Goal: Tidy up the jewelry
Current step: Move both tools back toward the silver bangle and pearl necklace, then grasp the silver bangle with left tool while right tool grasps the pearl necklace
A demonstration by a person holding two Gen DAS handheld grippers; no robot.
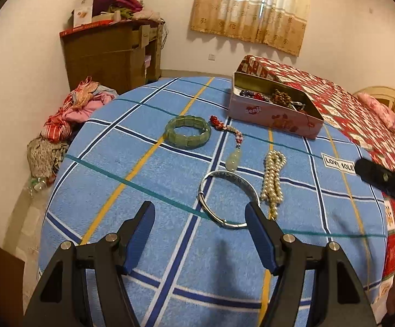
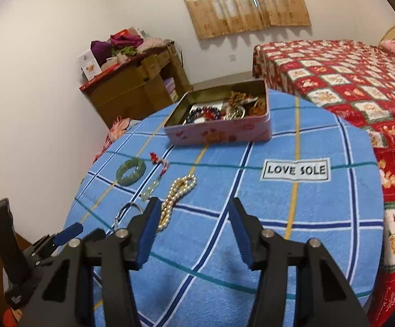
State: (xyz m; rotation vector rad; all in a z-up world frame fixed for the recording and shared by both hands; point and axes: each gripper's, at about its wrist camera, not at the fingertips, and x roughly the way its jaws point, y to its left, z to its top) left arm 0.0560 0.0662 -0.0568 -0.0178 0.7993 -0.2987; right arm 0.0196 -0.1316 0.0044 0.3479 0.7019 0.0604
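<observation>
Four loose pieces, among them a silver bangle [image 1: 226,199] lying just ahead of the released left tool [image 1: 200,212], await transfer to the tin [image 1: 274,117]; right tool [image 2: 194,209] empty; next, straddle the bangle's rim.

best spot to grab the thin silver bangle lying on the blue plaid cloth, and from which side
Grip the thin silver bangle across its near rim, one finger inside the ring, one outside, coming down from above. It lies flat on the blue plaid cloth, so a level approach finds no edge. The open left gripper is closest; the pearl necklace crowds the right side.
</observation>
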